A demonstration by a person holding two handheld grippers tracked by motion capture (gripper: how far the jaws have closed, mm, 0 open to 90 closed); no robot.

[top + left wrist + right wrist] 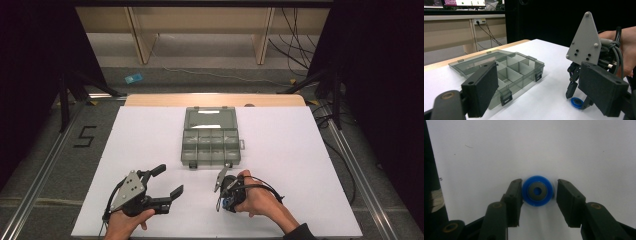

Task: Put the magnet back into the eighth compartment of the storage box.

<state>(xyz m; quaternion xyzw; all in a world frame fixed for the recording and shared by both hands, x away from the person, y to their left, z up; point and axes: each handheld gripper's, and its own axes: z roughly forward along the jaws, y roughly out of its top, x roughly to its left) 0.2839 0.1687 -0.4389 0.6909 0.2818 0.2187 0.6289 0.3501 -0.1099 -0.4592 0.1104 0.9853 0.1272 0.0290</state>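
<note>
On the white table [579, 147] we are finding the right gripper [538, 195] bracketing a small, light, rigid blue disc [538, 190] at its rim, pads nearly touching it, left gripper [167, 181] gaping empty.

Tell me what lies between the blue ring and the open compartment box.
Nothing: in the left gripper view, only bare white table separates the blue ring, which sits between the right gripper jaws, from the compartment box.

Bare white counter [150, 140] is lying open at the left and right of the frame. At upper centre an open compartment box [210, 142] is blocking the way, while the left tongs [171, 181] and right tongs [218, 192] are crowding the lower middle.
</note>
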